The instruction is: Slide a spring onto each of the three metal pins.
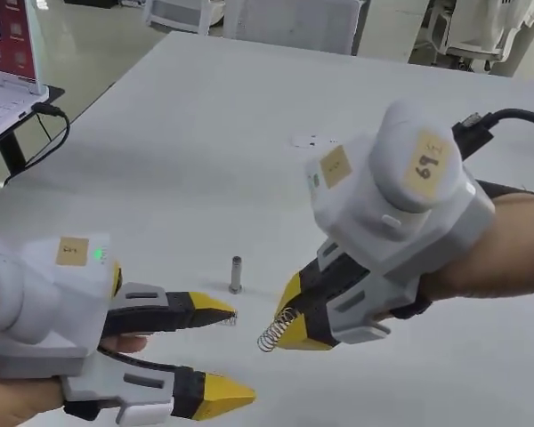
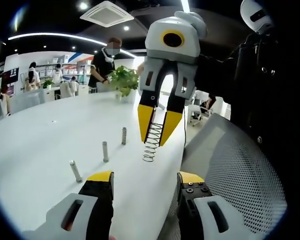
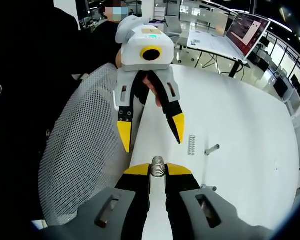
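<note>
My right gripper (image 1: pixel 289 320) is shut on a coiled steel spring (image 1: pixel 272 331), which hangs out past its yellow tips. In the right gripper view the spring (image 3: pixel 158 166) sits end-on between the closed jaws. My left gripper (image 1: pixel 227 351) is open at the lower left, facing the right one, with nothing between its jaws. One short metal pin (image 1: pixel 236 274) stands upright on the white table between the two grippers. The left gripper view has two bare pins (image 2: pixel 75 171) (image 2: pixel 105 151) and a second spring (image 2: pixel 124 135) standing in a row; I cannot tell whether a pin is inside that spring.
The white table (image 1: pixel 205 133) stretches far back with open room. A laptop (image 1: pixel 4 71) on a stand sits at the far left with a cable hanging. A mesh office chair (image 2: pixel 230 160) is beside the table edge. People stand in the background.
</note>
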Demonstrator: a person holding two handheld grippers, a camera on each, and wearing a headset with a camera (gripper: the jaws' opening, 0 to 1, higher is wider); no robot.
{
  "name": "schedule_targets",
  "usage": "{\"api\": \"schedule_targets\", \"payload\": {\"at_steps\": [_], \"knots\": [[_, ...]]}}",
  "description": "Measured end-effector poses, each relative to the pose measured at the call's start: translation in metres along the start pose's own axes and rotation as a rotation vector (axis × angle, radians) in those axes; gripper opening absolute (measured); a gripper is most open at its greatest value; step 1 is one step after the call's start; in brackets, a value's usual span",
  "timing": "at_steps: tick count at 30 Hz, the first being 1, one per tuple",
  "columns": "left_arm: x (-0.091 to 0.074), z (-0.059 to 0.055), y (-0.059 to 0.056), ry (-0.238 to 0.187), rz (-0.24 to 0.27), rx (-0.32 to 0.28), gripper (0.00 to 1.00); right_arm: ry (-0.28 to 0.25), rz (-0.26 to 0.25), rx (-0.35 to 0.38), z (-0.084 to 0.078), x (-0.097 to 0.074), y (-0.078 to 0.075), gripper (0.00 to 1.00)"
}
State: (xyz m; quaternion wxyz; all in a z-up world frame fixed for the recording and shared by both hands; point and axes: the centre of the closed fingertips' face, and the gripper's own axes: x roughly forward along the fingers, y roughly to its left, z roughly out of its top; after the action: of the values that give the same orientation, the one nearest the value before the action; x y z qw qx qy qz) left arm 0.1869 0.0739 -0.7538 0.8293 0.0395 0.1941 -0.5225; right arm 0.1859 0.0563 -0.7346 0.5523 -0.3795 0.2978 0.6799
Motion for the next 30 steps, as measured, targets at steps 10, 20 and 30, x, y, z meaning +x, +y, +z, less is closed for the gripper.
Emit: {"api": "schedule_targets", "payload": {"at_steps": [10,20,30], "knots": [[-0.009,-0.004,0.007,-0.012,0.042,-0.035,0.49,0.025,-0.046,0.033,-0.016,-0.010,-0.017,0.08],[-0.018,-0.005,0.010,-0.024,0.076,-0.052,0.50,0.049,-0.100,0.054,-0.028,-0.028,-0.039,0.08],[-0.019,-0.004,0.010,-0.028,0.091,-0.058,0.51,0.077,-0.145,0.078,-0.043,-0.040,-0.067,0.08]]}}
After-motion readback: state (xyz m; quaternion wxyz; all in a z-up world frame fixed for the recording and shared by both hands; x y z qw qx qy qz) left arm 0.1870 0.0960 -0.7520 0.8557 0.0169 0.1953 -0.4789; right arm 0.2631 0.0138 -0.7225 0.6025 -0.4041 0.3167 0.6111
